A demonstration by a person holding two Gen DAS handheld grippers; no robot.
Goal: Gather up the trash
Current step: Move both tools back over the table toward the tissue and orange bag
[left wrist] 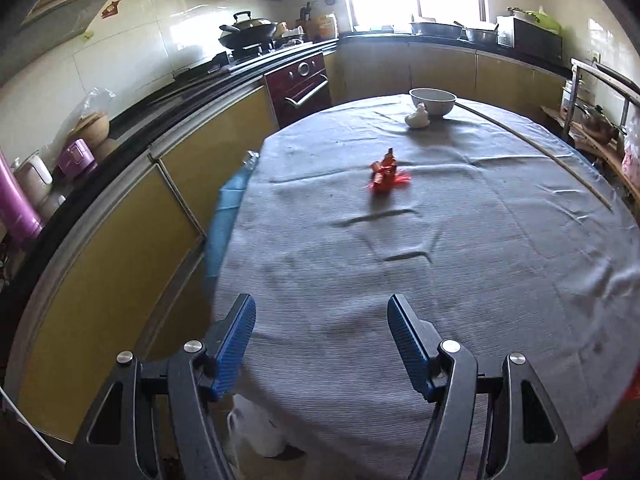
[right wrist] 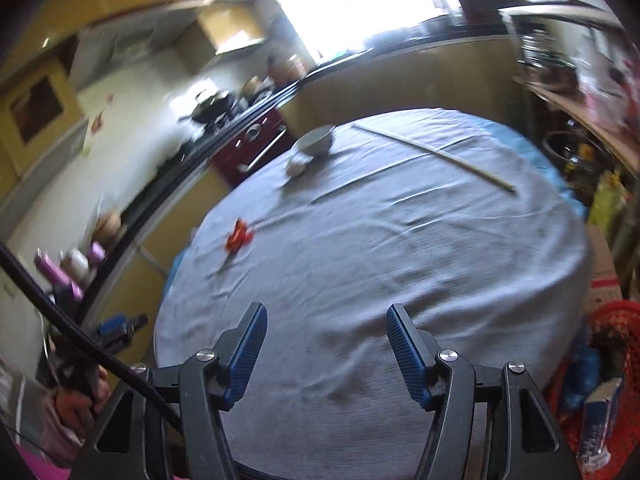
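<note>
A crumpled red wrapper (left wrist: 386, 174) lies near the middle of the round table with a grey cloth (left wrist: 400, 280). A crumpled white paper wad (left wrist: 417, 118) sits farther back, touching a white bowl (left wrist: 432, 100). My left gripper (left wrist: 322, 320) is open and empty over the table's near edge. My right gripper (right wrist: 326, 326) is open and empty above the near side of the cloth (right wrist: 380, 260). In the blurred right wrist view the red wrapper (right wrist: 239, 236) is at the left, the white wad (right wrist: 297, 167) and bowl (right wrist: 314, 141) at the back.
A long thin stick (left wrist: 536, 148) lies along the table's far right; it also shows in the right wrist view (right wrist: 436, 156). Kitchen counters with a wok (left wrist: 248, 32) ring the left and back. A red net bag (right wrist: 616, 332) and a box (right wrist: 600, 424) sit at right.
</note>
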